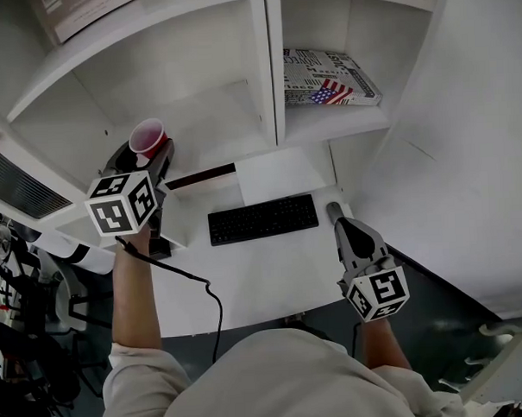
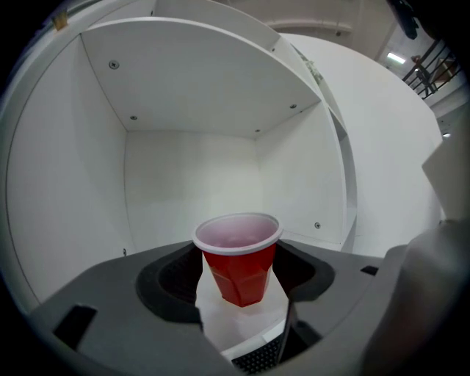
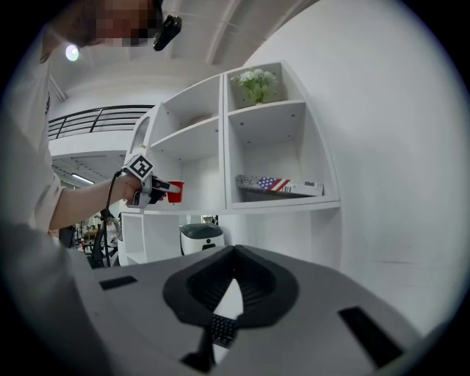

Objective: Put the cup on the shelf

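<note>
In the head view, at the upper left of the frame, our left gripper (image 1: 152,149) is clamped on the red cup (image 1: 147,136). It holds the cup upright, rim up, at the front edge of the shelf (image 1: 213,110). Our right gripper (image 1: 336,214) sits at the lower right, just beside the keyboard (image 1: 263,219) and well apart from the cup.

In the left gripper view, the cup fills the lower centre, pinched by its lower body between the two jaws. The bare white compartment opens behind and above it. We cannot tell whether the base touches the board yet.

In the right gripper view, the jaws are pressed together with nothing between them. At the middle left the cup shows side-on at shelf height. A flag-printed box (image 3: 279,185) lies in the neighbouring compartment, right of centre.

We judge this to be the placing step. Next we should carry the cup a little deeper and lower it until the base sits flat. Then we open the jaws and draw straight back without tipping it.
</note>
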The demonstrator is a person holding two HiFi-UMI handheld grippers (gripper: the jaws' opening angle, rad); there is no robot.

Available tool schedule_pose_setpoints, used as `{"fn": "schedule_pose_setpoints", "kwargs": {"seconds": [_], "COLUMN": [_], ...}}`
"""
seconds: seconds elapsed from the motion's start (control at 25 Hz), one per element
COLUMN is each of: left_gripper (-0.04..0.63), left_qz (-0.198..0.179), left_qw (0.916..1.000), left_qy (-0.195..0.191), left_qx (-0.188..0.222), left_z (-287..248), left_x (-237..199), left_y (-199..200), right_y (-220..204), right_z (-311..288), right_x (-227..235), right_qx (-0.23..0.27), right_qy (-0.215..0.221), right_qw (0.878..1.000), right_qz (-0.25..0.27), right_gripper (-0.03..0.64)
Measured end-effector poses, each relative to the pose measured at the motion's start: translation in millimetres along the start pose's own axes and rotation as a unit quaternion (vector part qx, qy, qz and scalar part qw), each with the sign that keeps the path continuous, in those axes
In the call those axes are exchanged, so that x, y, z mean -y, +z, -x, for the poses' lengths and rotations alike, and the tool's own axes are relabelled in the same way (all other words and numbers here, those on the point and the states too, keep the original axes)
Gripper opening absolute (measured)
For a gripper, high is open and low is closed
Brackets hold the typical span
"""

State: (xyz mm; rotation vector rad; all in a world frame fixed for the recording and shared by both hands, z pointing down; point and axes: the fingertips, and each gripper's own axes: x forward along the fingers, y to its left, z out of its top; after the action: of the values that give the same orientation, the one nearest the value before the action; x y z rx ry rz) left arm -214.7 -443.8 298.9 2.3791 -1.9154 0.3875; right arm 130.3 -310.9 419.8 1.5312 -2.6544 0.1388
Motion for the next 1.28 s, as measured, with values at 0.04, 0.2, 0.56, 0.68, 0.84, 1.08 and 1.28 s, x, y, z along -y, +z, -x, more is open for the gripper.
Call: {"fn": "schedule_pose_setpoints", "kwargs": {"seconds": [0.04, 0.2, 0.56, 0.68, 0.84, 1.08, 1.28], "left_gripper": [0.302, 0.302, 0.302, 0.302, 0.302, 0.302, 0.302], "left_qz": [0.002, 0.003, 0.000, -0.001, -0.002, -0.002, 0.004], "left_qw": [1.0000, 0.9999, 0.9997, 0.9996, 0.9994, 0.9990, 0.9991], "left_qy": [0.002, 0.007, 0.014, 0.013, 0.014, 0.012, 0.011], "left_qx": [-0.002, -0.009, -0.022, -0.025, -0.031, -0.043, -0.041], "left_z": [-2.0, -10.2, -24.6, -28.8, -32.5, -36.2, -38.0], "left_x": [-0.8, -2.9, -4.7, -3.8, -2.7, -3.0, -5.0], "left_y": [-1.7, -5.6, -11.4, -13.5, -16.7, -24.1, -25.6], "right_y": [-0.9, -4.3, -12.6, -13.1, -14.2, -16.0, -17.1], "right_z": [-0.6, -4.1, -11.3, -12.8, -13.5, -13.7, -14.6], "right_x": [2.1, 10.5, 20.8, 24.2, 27.8, 29.5, 30.1], "right_qx": [-0.001, -0.002, -0.007, -0.008, -0.008, -0.008, -0.008], "right_qy": [0.000, -0.001, 0.000, -0.001, -0.001, -0.003, -0.003], "right_qw": [1.000, 1.000, 1.000, 1.000, 1.000, 1.000, 1.000], "right_qz": [-0.001, -0.004, -0.010, -0.011, -0.011, -0.015, -0.015], "right_gripper": [0.005, 0.005, 0.005, 0.005, 0.005, 0.005, 0.005]}}
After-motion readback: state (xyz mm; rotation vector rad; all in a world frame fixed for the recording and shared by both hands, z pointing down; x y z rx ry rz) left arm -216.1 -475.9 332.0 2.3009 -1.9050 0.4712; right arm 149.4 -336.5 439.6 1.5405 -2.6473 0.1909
